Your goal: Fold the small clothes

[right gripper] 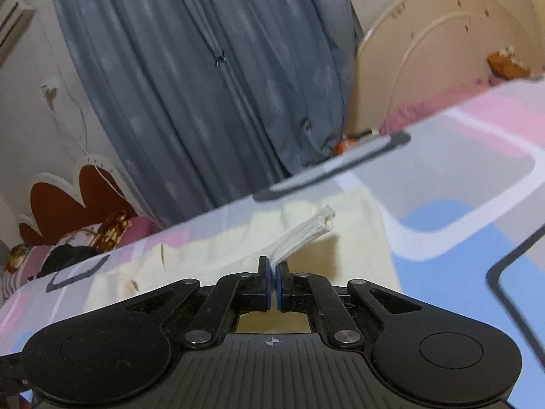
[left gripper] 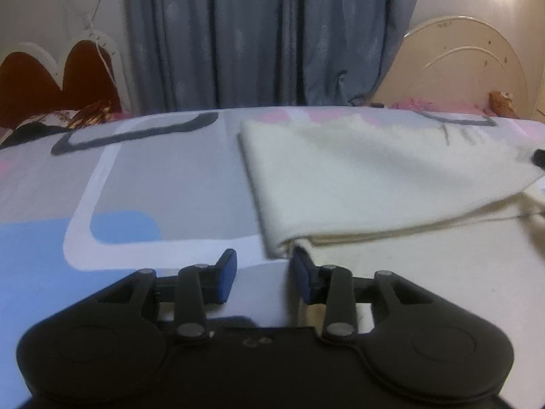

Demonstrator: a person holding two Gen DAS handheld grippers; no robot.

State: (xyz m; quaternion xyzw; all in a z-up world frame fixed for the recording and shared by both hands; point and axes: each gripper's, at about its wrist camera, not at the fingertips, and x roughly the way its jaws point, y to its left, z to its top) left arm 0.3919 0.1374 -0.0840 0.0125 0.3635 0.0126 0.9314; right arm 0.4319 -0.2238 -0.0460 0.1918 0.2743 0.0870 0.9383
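Observation:
A cream garment (left gripper: 357, 177) lies on the patterned bed sheet (left gripper: 153, 177), its upper layer folded over the lower one. My left gripper (left gripper: 264, 269) is open and empty, low over the sheet at the near left corner of the fold; its right finger (left gripper: 301, 274) sits at the fold's edge. My right gripper (right gripper: 273, 272) is shut on a ribbed white edge (right gripper: 303, 235) of the cream garment (right gripper: 211, 255) and holds it lifted above the cloth. The tip of the right gripper shows at the far right of the left wrist view (left gripper: 539, 156).
Grey-blue curtains (left gripper: 272, 34) hang behind the bed. A cream headboard (left gripper: 466, 64) stands at the back right, a red and white one (left gripper: 61, 78) at the back left. Pillows and dark cloth (right gripper: 68, 248) lie at the left.

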